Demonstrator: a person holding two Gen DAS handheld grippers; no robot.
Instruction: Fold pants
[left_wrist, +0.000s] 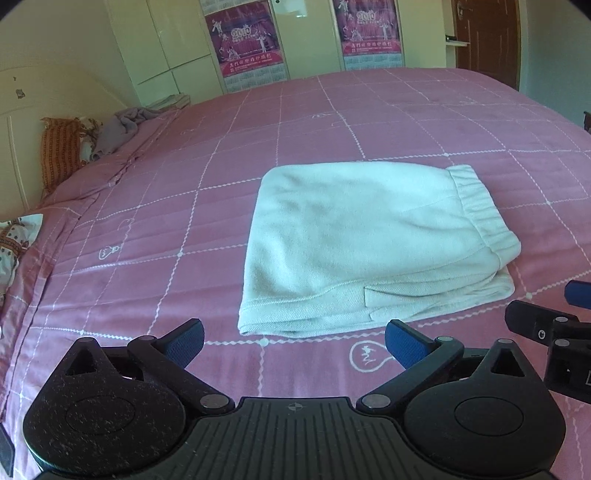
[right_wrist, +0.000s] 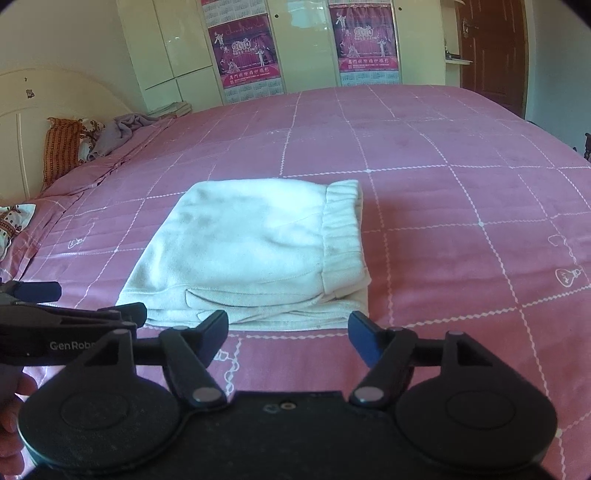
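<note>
The pale cream pants (left_wrist: 354, 243) lie folded into a compact rectangle on the pink quilted bed (left_wrist: 184, 229), elastic waistband at the right end. My left gripper (left_wrist: 294, 341) stands open just short of the bundle's near edge, with nothing between its blue pads. In the right wrist view the same pants (right_wrist: 251, 251) lie straight ahead. My right gripper (right_wrist: 288, 334) is open too, its pads apart from the cloth at the near fold. The left gripper (right_wrist: 40, 295) shows at this view's left edge, and the right gripper's finger (left_wrist: 543, 325) shows at the other view's right edge.
Pillows (left_wrist: 62, 155) and a crumpled grey cloth (left_wrist: 122, 129) sit by the cream headboard (left_wrist: 22, 122) at the left. Wardrobe doors with two purple calendars (left_wrist: 247, 44) stand beyond the bed. A brown door (left_wrist: 487, 40) is at the far right. A hand (right_wrist: 14, 398) shows at lower left.
</note>
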